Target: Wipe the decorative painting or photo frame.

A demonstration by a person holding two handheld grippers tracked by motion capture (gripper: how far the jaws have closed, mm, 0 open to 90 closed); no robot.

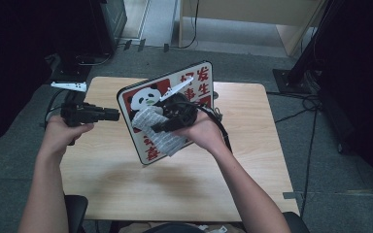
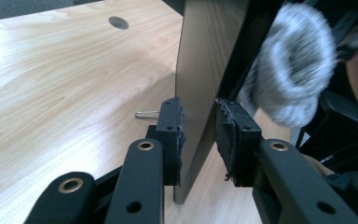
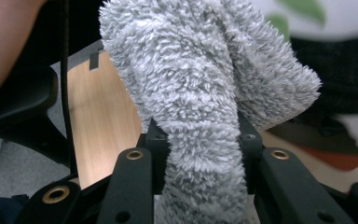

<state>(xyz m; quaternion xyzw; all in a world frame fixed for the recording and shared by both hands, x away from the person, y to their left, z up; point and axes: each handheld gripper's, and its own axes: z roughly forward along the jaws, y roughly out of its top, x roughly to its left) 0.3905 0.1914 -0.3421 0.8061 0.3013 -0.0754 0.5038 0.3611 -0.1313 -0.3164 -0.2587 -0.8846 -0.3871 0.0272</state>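
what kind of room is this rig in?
Probably a lab or office workroom, not a home: grey carpet floor, a small wooden table with a cable hole, black equipment stands, and loose cables on the floor.

This looks like a lab or office recording space. A light wooden table [image 1: 175,179] stands on grey carpet [image 1: 330,160], with cables [image 1: 296,114] trailing over the floor, dark equipment stands [image 1: 301,63] around it, and possibly a wooden desk [image 1: 252,12] behind.

The left gripper [image 1: 108,114] is held level, pointed toward three o'clock, jaws nearly closed. The right gripper [image 1: 159,128] is pointed toward nine o'clock, jaws clamped.
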